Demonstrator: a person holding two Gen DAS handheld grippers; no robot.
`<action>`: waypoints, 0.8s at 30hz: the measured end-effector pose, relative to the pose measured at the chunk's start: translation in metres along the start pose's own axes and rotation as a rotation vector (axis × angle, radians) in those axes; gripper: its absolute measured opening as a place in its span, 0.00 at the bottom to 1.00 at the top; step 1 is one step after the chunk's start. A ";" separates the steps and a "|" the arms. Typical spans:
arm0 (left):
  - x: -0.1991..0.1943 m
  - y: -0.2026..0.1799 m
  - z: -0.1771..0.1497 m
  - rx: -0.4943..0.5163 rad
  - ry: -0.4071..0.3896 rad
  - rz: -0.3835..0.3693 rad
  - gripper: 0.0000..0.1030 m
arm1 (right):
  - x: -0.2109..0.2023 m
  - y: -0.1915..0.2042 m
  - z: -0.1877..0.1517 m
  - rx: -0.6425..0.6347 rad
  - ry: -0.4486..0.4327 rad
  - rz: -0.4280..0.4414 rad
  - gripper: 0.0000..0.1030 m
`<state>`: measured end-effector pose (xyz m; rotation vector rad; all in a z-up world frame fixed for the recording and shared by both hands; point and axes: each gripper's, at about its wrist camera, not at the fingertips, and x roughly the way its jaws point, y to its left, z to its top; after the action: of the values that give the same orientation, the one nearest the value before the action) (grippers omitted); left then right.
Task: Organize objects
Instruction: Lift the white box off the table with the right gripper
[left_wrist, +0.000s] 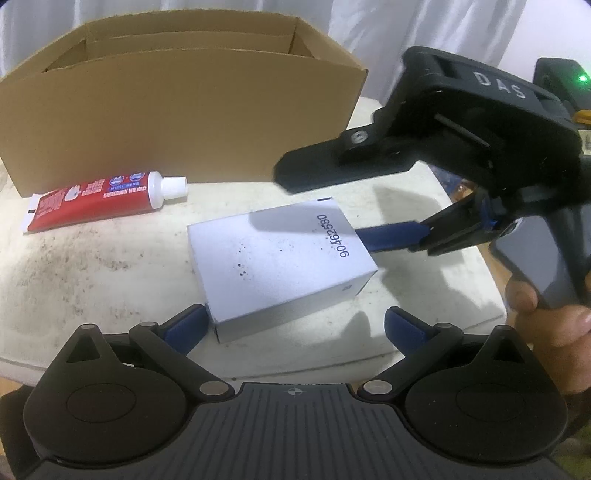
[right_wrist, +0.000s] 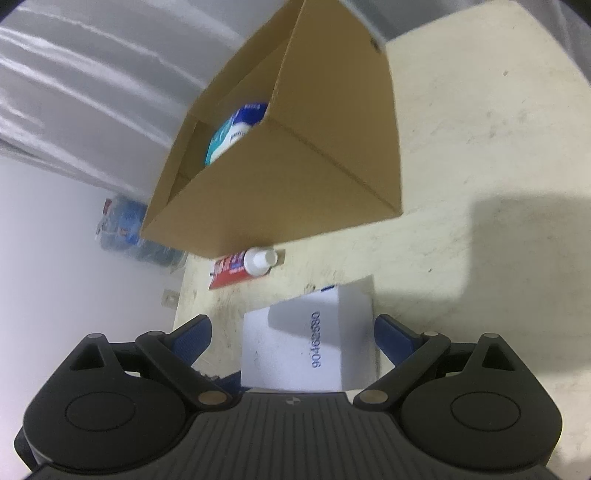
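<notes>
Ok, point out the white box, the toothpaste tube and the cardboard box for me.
white box (left_wrist: 280, 258), left wrist view, middle of its top face.
toothpaste tube (left_wrist: 96, 197), left wrist view, red body.
cardboard box (left_wrist: 177, 122), left wrist view, near side wall.

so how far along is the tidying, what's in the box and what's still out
Done: a blue and white package already sits inside the cardboard box. In hand: the white carton lies on the table, with the open right gripper straddling it and the open left gripper close by; neither is closed on it. Left: that carton and the red toothpaste tube.
</notes>
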<state>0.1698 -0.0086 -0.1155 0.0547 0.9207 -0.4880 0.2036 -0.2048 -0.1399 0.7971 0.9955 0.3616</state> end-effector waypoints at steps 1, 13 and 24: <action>-0.001 -0.001 -0.001 0.016 -0.003 0.008 0.99 | -0.002 0.000 -0.001 -0.005 -0.011 -0.008 0.95; 0.001 -0.012 -0.012 0.176 -0.018 0.120 0.91 | 0.002 0.006 -0.019 -0.061 -0.035 -0.090 0.86; -0.013 -0.007 -0.018 0.153 -0.049 0.128 0.82 | -0.006 0.010 -0.030 -0.073 -0.083 -0.125 0.81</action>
<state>0.1467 -0.0058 -0.1148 0.2381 0.8255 -0.4376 0.1755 -0.1888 -0.1373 0.6748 0.9443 0.2541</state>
